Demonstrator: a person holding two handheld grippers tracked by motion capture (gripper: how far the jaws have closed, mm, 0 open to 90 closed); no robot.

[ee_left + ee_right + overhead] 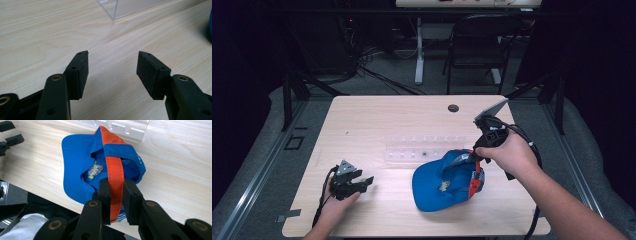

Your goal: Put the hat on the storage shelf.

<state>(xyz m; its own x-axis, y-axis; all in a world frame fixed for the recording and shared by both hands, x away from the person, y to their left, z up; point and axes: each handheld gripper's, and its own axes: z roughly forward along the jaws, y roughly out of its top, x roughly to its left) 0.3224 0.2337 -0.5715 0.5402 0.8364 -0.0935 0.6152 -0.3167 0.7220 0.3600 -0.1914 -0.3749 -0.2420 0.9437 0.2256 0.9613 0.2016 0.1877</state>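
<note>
Two grippers in the high view: the right gripper [477, 155] lifts a blue fabric cap with orange strap [447, 182] off the pale wooden counter [377, 115]. Left gripper [112, 71] view: jaws open, empty. Right gripper view: jaws clamp the strap (narrow hold, it may slip out).

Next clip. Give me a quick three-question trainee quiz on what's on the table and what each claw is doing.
1. True or false: the left claw holds something.
2. Which part of the blue cap does the right claw pinch? A) brim B) orange strap C) crown
3. What clear thing lies on the table beyond the cap?

Key: 1. False; its jaws stand open over bare wood. 2. B. 3. A clear plastic rack.
</note>
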